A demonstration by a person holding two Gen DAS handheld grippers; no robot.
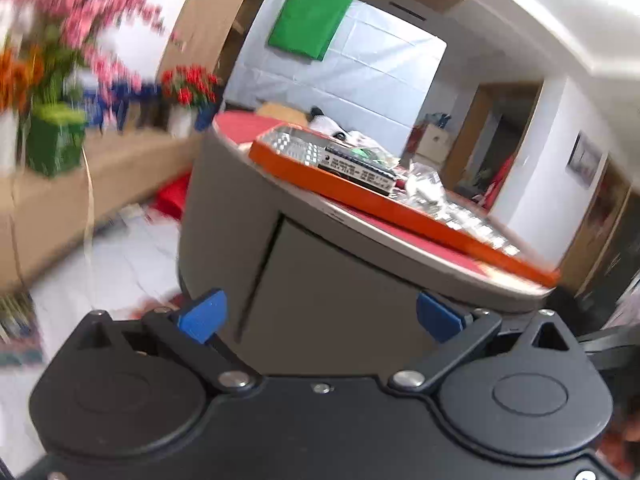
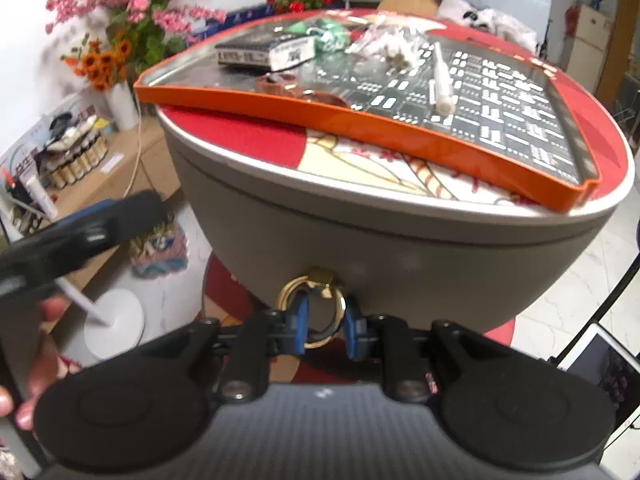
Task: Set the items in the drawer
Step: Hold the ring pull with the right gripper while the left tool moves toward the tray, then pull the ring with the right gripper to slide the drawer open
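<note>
Right wrist view shows the right gripper (image 2: pixel 324 326) with its blue pads drawn together on the brass ring pull (image 2: pixel 313 312) of the grey drawer front (image 2: pixel 400 264). The ring hangs from its brass mount, and the pads pinch its lower loop from either side. The pull sits directly ahead of this tool, so a straight draw back toward the camera looks like the move to open the drawer. Above the ring pull, on the cabinet top, rests the orange tray (image 2: pixel 360 120) carrying the items: a dark box (image 2: pixel 256 50), a white tube (image 2: pixel 442 80) and clear packets (image 2: pixel 384 44). Left of the ring pull, the left gripper (image 1: pixel 320 316) hovers with jaws apart and nothing between them, farther from the handle than the right.
</note>
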